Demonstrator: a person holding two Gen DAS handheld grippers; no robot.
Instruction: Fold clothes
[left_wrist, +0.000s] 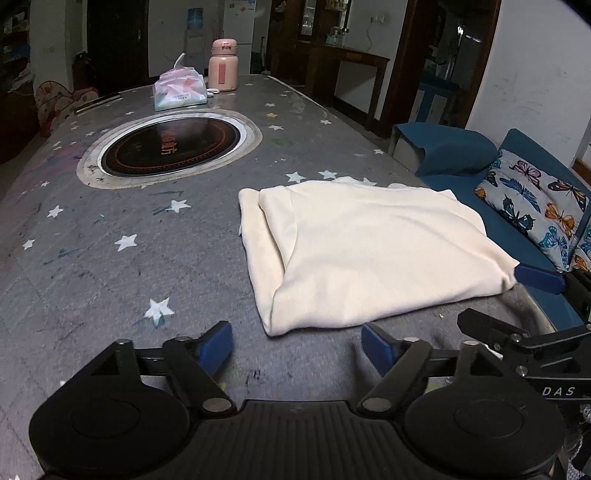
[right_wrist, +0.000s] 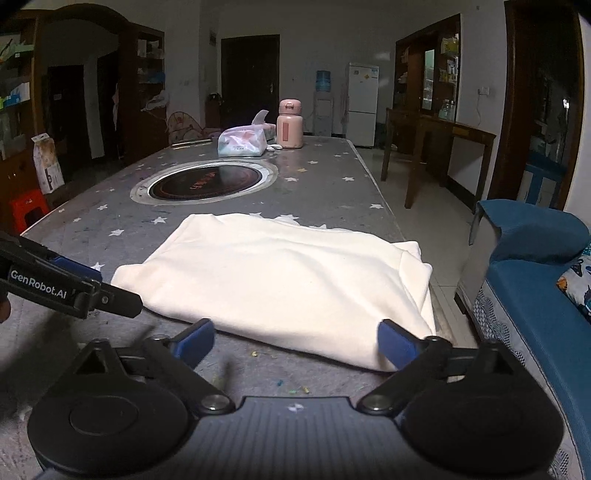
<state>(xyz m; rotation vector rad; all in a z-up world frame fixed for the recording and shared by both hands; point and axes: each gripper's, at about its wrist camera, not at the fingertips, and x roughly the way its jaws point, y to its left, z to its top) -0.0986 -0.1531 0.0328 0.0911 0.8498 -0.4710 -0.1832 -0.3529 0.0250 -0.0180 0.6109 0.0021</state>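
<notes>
On the star-print table (left_wrist: 110, 258) the cream garment (left_wrist: 369, 251) lies folded — left gripper (left_wrist: 297, 345) and right gripper (right_wrist: 297, 341) spread wide, holding nothing — little left

I hold my left gripper (left_wrist: 297, 343) low and tilted downward, its jaws standing wide apart with nothing between the blue pads. My right gripper (right_wrist: 295, 341) is also angled down, jaws spread fully, and its right fingertip (right_wrist: 397, 347) lies against the cloth edge without gripping.

Sofa (left_wrist: 532, 173) (right end) cut off
</notes>
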